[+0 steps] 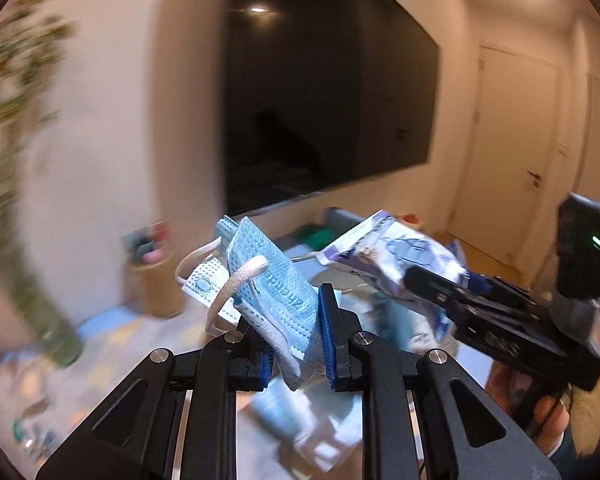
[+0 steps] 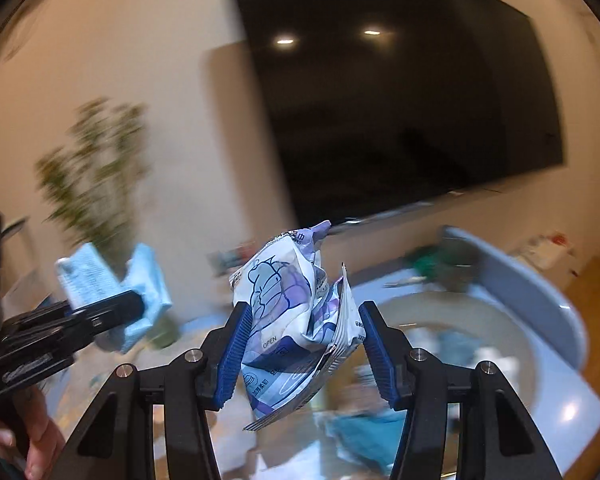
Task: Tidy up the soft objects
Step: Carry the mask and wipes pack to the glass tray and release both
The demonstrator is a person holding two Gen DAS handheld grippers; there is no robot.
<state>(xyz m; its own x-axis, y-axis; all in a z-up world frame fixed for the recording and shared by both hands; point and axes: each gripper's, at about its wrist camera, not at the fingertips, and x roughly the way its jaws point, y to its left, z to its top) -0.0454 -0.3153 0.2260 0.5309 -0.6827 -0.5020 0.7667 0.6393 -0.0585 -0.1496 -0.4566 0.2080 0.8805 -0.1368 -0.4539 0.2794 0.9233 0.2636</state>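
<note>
Clamped hard, the left gripper [image 1: 296,344] pinches a blue face mask [image 1: 272,288] by its folded end; soft, weightless cloth with loose ear loops likely to snag. Beside it, right of the mask, the right gripper [image 2: 306,340] squeezes a crumpled wipes packet [image 2: 296,320] mid-body; slick film probably slips. Beyond the mask, a round table [image 2: 560,400] stays cluttered, rim near.
</note>
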